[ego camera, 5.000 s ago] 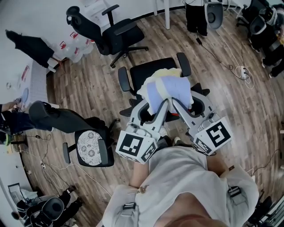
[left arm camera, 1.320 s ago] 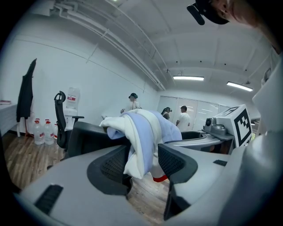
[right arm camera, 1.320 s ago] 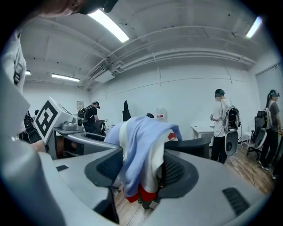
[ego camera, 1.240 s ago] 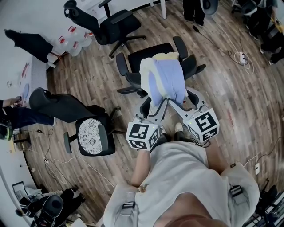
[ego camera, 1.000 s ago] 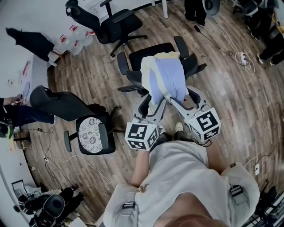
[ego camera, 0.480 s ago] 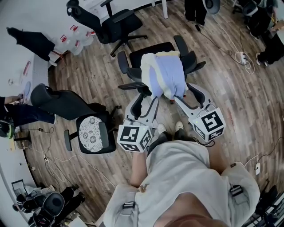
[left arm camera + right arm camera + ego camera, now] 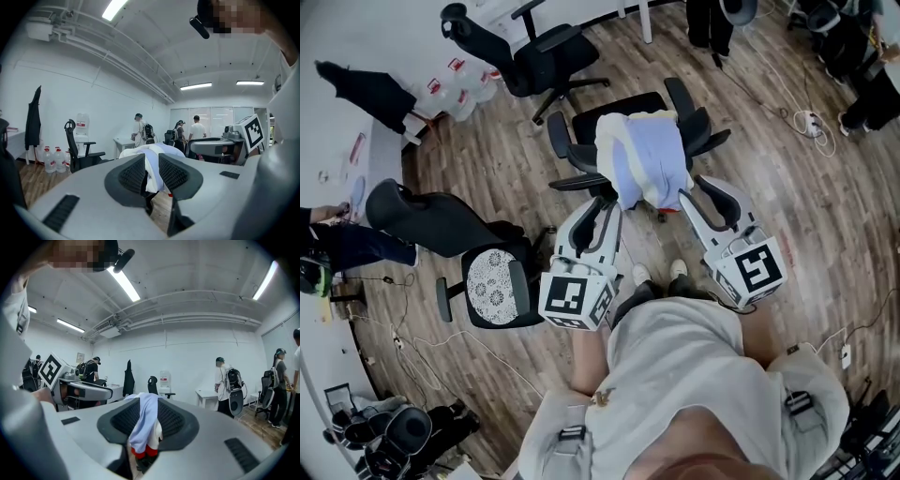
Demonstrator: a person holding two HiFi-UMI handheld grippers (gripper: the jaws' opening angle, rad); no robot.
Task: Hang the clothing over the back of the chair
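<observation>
The clothing (image 7: 647, 164), light blue with cream and white edges, lies draped over the back of the black office chair (image 7: 619, 108). My left gripper (image 7: 607, 204) hovers at the garment's lower left and my right gripper (image 7: 694, 187) at its lower right, both just clear of the hem. Both pairs of jaws have just been closing, and a gap still shows with nothing between them. In the left gripper view the clothing (image 7: 145, 149) shows beyond the left gripper (image 7: 151, 161). In the right gripper view the clothing (image 7: 145, 423) hangs beyond the right gripper (image 7: 147, 406).
A second black chair (image 7: 544, 66) stands further back, and a chair with a patterned seat (image 7: 492, 286) is at the left. Water bottles (image 7: 459, 84) line the wall. A power strip with cables (image 7: 811, 122) lies at the right. People (image 7: 140, 131) stand by a white desk.
Both grippers have drawn back from the garment's hem toward me and spread apart. The clothing stays draped on the chair back.
</observation>
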